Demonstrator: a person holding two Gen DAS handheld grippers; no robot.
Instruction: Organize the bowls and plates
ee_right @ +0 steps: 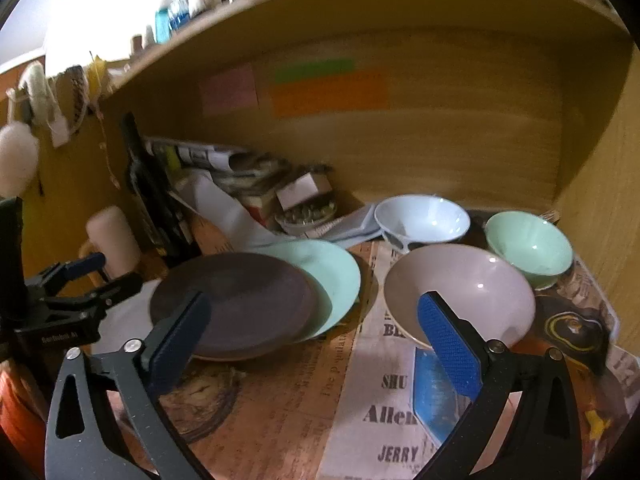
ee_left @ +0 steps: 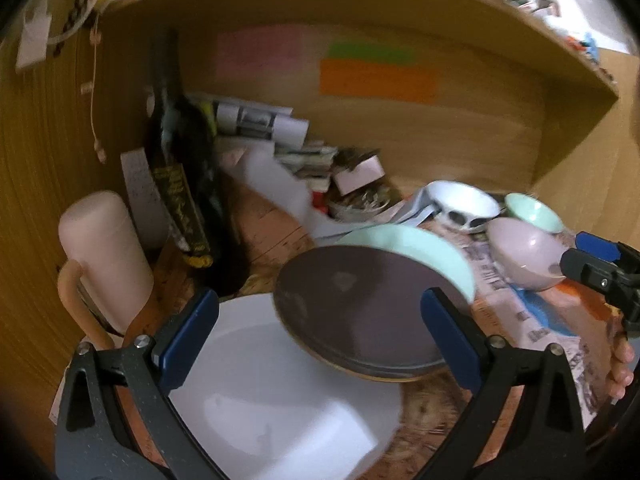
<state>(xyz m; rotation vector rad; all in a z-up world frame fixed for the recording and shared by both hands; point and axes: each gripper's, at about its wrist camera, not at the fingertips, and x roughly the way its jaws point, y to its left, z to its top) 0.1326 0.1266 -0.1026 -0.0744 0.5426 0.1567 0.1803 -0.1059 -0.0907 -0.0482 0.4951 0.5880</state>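
Note:
A dark brown plate [ee_left: 356, 304] overlaps a mint green plate [ee_left: 432, 248] and the rim of a white plate [ee_left: 272, 392]. My left gripper [ee_left: 320, 340] is open, its jaws wide over the white and brown plates, holding nothing. My right gripper [ee_right: 316, 344] is open and empty above the newspaper, between the brown plate [ee_right: 240, 300] and a pink bowl [ee_right: 460, 292]. A mint bowl [ee_right: 528, 244] and a white bowl [ee_right: 424, 220] stand behind it. The mint plate [ee_right: 332, 272] lies under the brown one. The left gripper [ee_right: 80, 280] shows at the far left.
A wooden shelf back [ee_right: 400, 152] and side walls enclose the space. A pink mug [ee_left: 104, 248], a dark bottle [ee_left: 180, 184] and piled papers and boxes [ee_left: 288, 152] fill the back left. Newspaper [ee_right: 384, 400] covers the surface.

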